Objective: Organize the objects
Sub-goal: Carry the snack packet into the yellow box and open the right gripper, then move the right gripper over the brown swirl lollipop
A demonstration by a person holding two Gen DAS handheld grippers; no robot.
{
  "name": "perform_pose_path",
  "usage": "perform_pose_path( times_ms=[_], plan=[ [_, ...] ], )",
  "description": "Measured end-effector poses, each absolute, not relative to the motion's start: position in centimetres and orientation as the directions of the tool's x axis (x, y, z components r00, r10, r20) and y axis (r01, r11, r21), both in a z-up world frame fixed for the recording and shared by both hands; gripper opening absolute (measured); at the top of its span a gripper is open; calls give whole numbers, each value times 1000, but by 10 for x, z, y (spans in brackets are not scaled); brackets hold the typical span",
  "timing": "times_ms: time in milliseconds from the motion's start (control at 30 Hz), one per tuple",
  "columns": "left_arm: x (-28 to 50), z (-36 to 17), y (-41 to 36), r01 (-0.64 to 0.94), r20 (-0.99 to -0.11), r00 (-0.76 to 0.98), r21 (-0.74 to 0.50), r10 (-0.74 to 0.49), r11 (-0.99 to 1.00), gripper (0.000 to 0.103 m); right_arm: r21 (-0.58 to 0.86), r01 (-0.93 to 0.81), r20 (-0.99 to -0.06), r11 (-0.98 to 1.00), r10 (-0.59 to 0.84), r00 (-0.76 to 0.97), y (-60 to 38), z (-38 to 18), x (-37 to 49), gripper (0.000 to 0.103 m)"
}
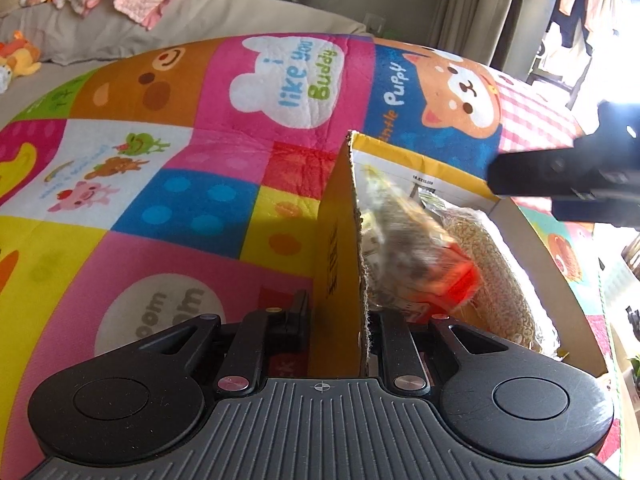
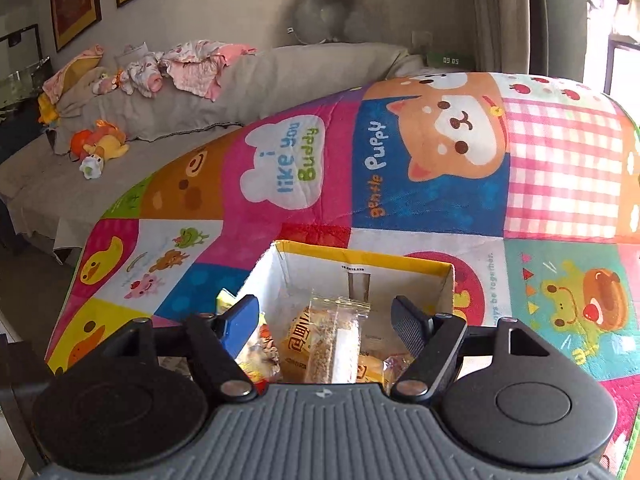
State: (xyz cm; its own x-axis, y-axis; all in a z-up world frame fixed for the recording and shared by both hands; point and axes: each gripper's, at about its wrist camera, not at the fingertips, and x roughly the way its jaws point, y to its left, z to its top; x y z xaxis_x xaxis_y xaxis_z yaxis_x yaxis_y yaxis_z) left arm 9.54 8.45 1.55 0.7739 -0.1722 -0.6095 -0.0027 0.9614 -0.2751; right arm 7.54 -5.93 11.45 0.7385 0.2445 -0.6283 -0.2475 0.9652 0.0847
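Observation:
A yellow cardboard box (image 1: 340, 240) stands on the colourful play mat, and my left gripper (image 1: 340, 316) is shut on its near side wall, one finger outside and one inside. Inside lie a blurred clear packet with a red-orange end (image 1: 412, 256) and a bag of beige grains (image 1: 492, 272). In the right wrist view my right gripper (image 2: 325, 310) hovers open over the same box (image 2: 360, 264). A clear seeded snack packet (image 2: 332, 344) lies below its spread fingers, apart from both pads, among yellow-orange packets (image 2: 294, 350). A finger (image 1: 532, 174) of the right gripper shows above the box's far right corner.
The play mat (image 2: 560, 168) covers the whole surface around the box. Behind it runs a grey sofa (image 2: 240, 80) with pink clothes (image 2: 192, 68) and plush toys (image 2: 100, 144). A window with curtains (image 2: 560, 12) is at the right.

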Motion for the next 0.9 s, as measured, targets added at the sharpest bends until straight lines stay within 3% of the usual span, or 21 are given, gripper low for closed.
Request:
perform_pose_path(
  times_ms=[300,567,900],
  plan=[
    [95,15,85,0,-611,773,-270,-171,963,19,46,-182,-611,982,172,773,-116,104,32,78],
    [96,15,85,-5,-615,771,-267,-166,964,19,30,-77,-652,997,78,754,-176,68,-7,81],
    [96,16,84,-7,-620,769,-256,-158,967,19,113,30,-721,993,62,690,-216,15,-34,82]
  ],
)
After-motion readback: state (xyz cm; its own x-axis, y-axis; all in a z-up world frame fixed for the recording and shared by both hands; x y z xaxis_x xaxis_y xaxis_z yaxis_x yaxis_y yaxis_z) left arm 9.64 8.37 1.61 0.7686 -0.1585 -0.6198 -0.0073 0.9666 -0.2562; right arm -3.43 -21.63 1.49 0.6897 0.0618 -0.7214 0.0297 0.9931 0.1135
